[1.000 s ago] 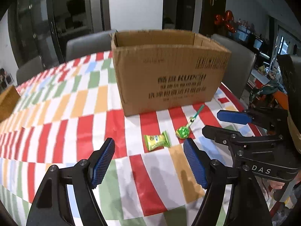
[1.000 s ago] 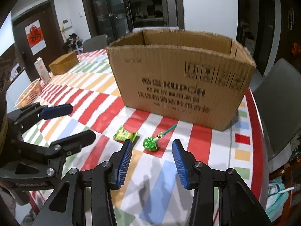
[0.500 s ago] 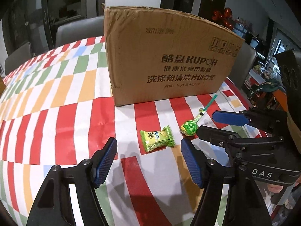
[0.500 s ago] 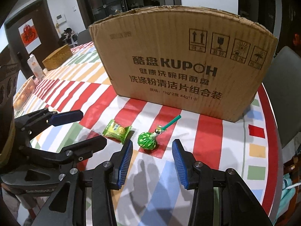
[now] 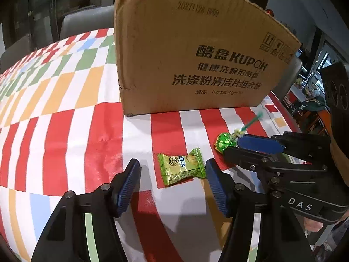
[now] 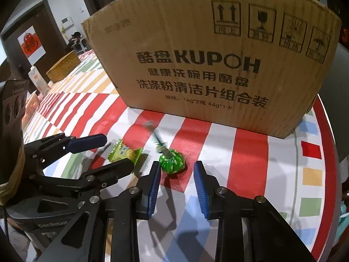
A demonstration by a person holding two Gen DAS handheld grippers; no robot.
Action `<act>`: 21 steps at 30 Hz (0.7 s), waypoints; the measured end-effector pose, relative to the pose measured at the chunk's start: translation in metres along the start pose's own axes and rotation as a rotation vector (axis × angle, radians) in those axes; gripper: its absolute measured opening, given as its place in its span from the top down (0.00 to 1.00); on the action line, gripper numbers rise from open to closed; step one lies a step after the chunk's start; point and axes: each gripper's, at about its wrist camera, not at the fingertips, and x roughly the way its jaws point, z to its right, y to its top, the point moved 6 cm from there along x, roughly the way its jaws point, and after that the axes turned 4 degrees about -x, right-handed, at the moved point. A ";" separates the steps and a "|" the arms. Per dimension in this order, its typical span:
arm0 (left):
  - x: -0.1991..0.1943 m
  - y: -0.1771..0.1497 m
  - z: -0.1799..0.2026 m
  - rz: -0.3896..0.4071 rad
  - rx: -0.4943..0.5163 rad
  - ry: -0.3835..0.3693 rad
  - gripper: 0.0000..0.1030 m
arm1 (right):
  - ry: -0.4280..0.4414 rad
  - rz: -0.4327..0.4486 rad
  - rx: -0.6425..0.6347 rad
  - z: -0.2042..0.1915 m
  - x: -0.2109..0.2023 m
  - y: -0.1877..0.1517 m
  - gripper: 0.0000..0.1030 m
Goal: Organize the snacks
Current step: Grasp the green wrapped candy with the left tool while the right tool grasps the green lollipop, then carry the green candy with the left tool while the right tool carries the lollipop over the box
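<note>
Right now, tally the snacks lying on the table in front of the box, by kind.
Wrapped candy: 1
Lollipop: 1
Total: 2 snacks, both in green wrappers, on the striped tablecloth in front of the cardboard box.

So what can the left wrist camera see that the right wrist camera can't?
Only the left wrist view shows the date code printed on the cardboard box and a grey chair behind the table.

Only the right wrist view shows a woven basket, a carton and the box's handling symbols.

Both show the box, the green wrapped candy, the green lollipop, the striped tablecloth, and both claws, left claw and right claw, closing around snacks.
</note>
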 end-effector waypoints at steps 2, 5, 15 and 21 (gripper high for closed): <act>0.002 0.001 0.000 0.006 -0.008 0.002 0.43 | 0.005 -0.006 0.009 0.002 0.004 0.000 0.69; 0.004 0.002 0.001 0.011 -0.013 0.003 0.48 | 0.011 0.001 0.013 0.004 0.007 0.002 0.69; 0.004 0.002 0.006 0.020 -0.024 0.005 0.71 | -0.006 0.014 -0.031 0.000 0.008 0.003 0.75; -0.008 -0.002 0.007 0.037 -0.047 0.024 0.71 | 0.007 0.018 -0.006 -0.001 0.003 -0.001 0.75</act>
